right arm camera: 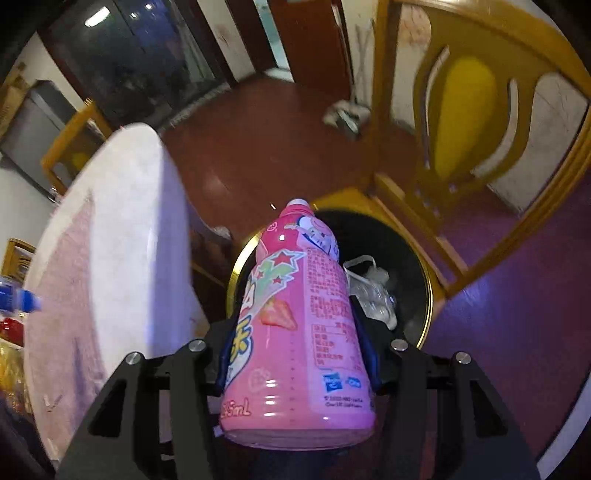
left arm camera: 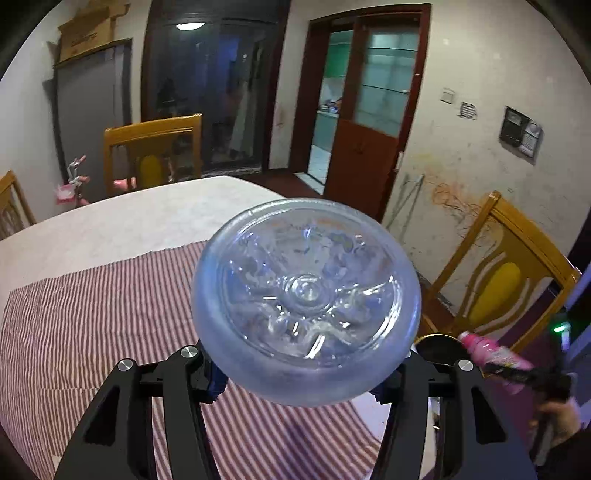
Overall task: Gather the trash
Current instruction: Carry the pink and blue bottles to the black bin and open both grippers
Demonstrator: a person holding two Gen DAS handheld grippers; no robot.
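While right gripper [right arm camera: 295, 354] clamps pink bottle [right arm camera: 295, 332], left gripper [left arm camera: 295, 373] clamps clear bottle [left arm camera: 306, 299].

Red-brown floor [right arm camera: 258, 147], scribbled white wall [left arm camera: 461, 155], yellow wooden chairs [left arm camera: 153, 147], striped cloth [left arm camera: 110, 314] over pale table [left arm camera: 147, 214].

We see a dim room under one ceiling lamp [left arm camera: 190, 26], fisheye-bent edges, and motion blur smearing the right view

A striped cloth [left arm camera: 92, 314] covers my table's [left arm camera: 129, 214] near edge; wooden chairs [left arm camera: 151, 151] stand around its far edge.
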